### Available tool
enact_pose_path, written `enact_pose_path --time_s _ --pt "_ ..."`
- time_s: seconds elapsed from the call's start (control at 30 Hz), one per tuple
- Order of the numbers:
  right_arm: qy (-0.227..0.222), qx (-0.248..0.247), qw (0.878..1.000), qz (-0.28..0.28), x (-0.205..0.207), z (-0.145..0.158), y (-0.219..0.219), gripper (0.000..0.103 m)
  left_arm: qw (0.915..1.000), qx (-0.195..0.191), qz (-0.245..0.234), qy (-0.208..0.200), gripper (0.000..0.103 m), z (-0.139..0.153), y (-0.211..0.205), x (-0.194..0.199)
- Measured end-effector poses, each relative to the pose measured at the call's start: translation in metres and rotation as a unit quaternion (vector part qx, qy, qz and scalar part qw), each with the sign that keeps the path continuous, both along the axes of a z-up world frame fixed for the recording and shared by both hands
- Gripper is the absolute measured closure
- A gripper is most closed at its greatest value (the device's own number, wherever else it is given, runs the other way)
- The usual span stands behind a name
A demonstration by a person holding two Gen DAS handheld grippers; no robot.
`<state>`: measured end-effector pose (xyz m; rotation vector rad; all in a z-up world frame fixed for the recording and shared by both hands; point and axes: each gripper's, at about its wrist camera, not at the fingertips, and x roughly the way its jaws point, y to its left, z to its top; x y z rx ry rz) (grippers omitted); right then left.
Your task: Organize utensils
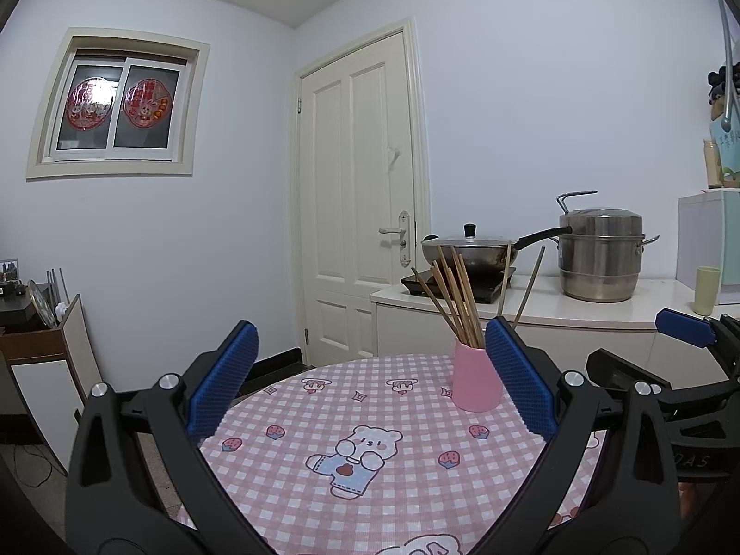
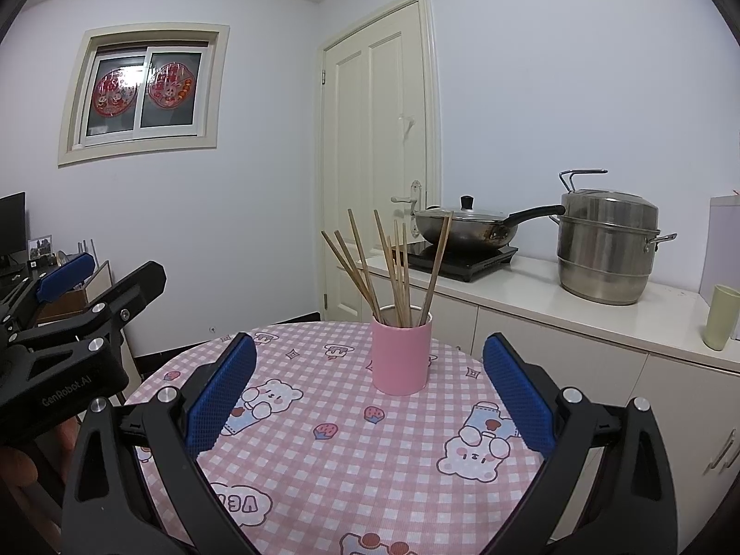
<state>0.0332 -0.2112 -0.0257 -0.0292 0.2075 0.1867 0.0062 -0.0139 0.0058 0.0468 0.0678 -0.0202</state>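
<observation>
From the right wrist, both empty grippers gape; chopsticks fill the cup.

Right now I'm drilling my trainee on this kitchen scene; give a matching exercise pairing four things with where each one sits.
Things:
1. chopsticks
2. pink cup
3. wok
4. steel steamer pot

Places:
A. on the black cooktop
B. on the checked tablecloth
C. standing in the pink cup
D. on the white counter, right of the cooktop

Pairs: 1-C, 2-B, 3-A, 4-D
</observation>
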Motion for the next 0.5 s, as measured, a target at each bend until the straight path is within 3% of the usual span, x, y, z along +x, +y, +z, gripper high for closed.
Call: enact_pose_path --time_s 0.5 --pt "0.001 -0.002 1.0 0.002 0.0027 0.0004 -0.0007 0.008 1.0 0.003 0.0 0.001 0.007 -0.0003 -0.0003 0.0003"
